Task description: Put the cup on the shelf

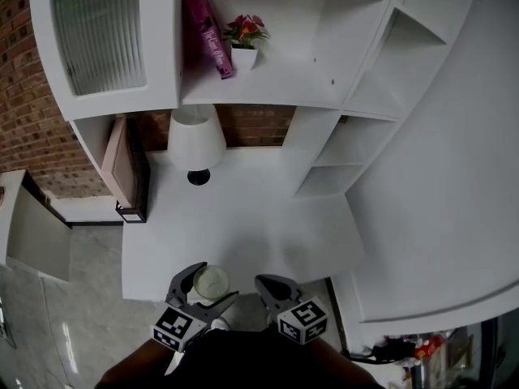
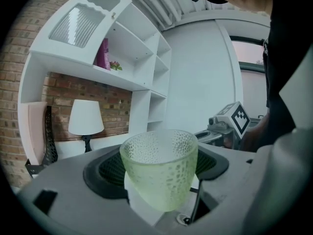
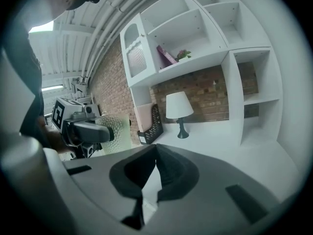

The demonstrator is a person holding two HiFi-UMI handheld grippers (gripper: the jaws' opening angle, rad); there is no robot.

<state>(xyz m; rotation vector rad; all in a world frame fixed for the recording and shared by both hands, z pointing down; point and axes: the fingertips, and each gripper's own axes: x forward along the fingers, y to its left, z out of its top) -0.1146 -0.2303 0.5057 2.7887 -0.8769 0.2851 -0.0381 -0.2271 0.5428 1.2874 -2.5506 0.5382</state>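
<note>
A pale green dimpled glass cup [image 1: 211, 281] is held upright over the front edge of the white desk [image 1: 243, 225], and my left gripper [image 1: 208, 288] is shut on it. In the left gripper view the cup [image 2: 160, 166] fills the space between the black pads [image 2: 105, 173]. My right gripper [image 1: 270, 285] hovers just right of it, shut with nothing in it; its pads [image 3: 166, 173] meet at the tip. The right gripper view shows the cup [image 3: 116, 133] in the left gripper [image 3: 80, 130]. The white shelf [image 1: 259, 89] is far ahead, above the desk.
On the shelf stand a pink book [image 1: 206, 29] and a small flower pot [image 1: 244, 39]. A white lamp [image 1: 195, 141] stands at the back of the desk, a dark file holder [image 1: 130, 168] at its left. Open cubbies [image 1: 349, 144] rise at the right.
</note>
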